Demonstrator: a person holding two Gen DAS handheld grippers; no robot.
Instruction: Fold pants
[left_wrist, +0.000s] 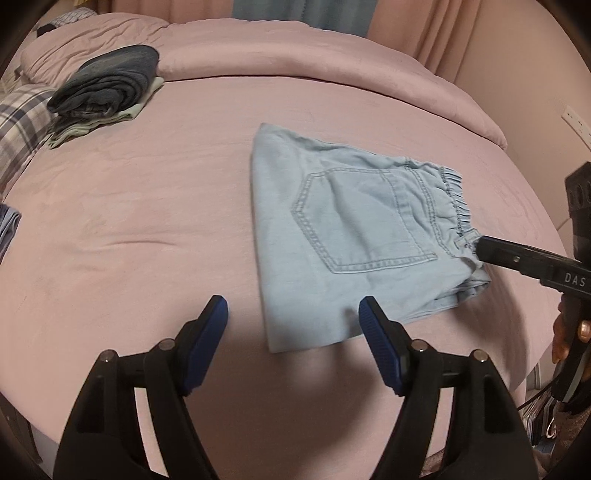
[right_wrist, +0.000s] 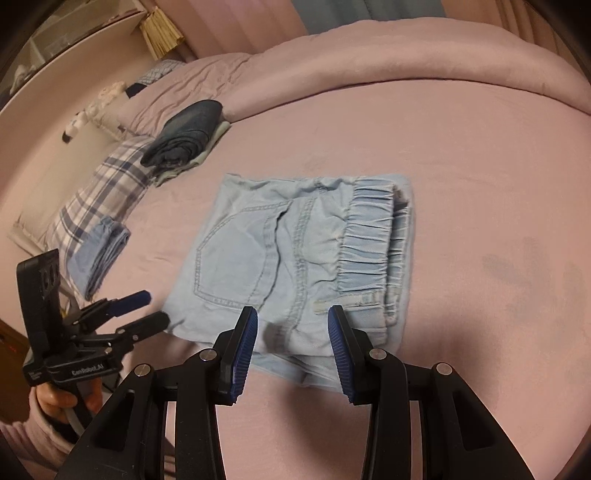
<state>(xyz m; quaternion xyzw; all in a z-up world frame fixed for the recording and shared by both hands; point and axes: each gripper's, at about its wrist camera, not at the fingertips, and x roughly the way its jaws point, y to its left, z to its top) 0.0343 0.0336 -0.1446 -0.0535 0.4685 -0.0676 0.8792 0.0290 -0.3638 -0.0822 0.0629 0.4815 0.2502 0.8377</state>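
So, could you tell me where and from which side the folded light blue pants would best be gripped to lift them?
Probably the folded light blue pants are best gripped at the near stacked edge by the elastic waistband, coming in low from the near side. The layers end there, so one pinch could catch them all. The right gripper already hovers open over that edge.

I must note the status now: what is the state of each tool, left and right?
Left tool: open, holds nothing; beside the pants.
Right tool: open, holds nothing, above the pants' near edge.
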